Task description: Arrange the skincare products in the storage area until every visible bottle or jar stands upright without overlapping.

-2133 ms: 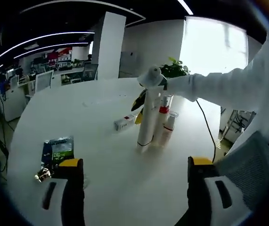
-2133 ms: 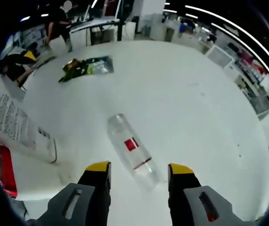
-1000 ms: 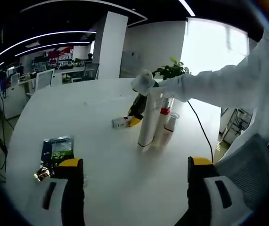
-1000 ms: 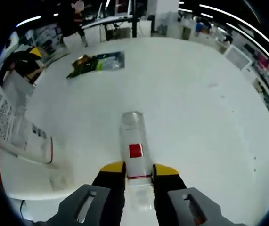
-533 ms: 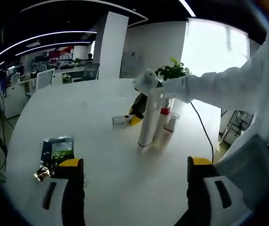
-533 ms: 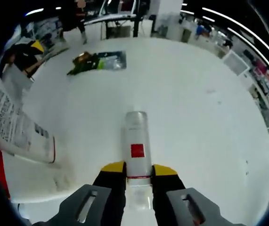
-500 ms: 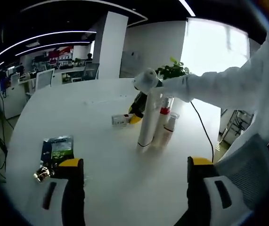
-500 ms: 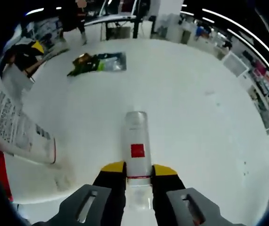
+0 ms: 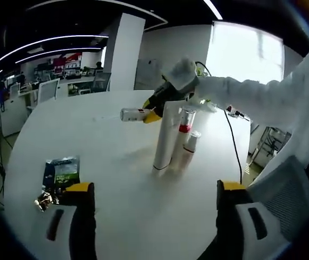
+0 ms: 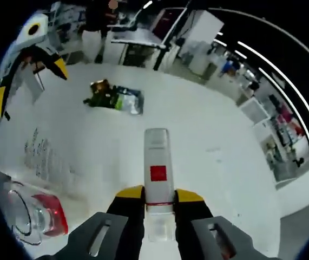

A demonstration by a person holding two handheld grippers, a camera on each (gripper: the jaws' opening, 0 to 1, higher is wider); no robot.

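in the right gripper view, the right gripper (image 10: pixel 155 197) has its yellow-tipped jaws pinched on a clear tube with a red label (image 10: pixel 157 168), held lying flat in the air above the white round table (image 10: pixel 208 162). in the left gripper view, the left gripper (image 9: pixel 151 189) hovers low over the near part of the table, jaws spread wide and holding nothing. left of it on the table lies a foil snack packet (image 9: pixel 58 173). beyond the left gripper, a tall white tube (image 9: pixel 163 138), a red-banded bottle (image 9: pixel 182 135) and a small capped bottle (image 9: pixel 189 146) stand upright, close together. the held tube looks to be the last item left to stand beside them.
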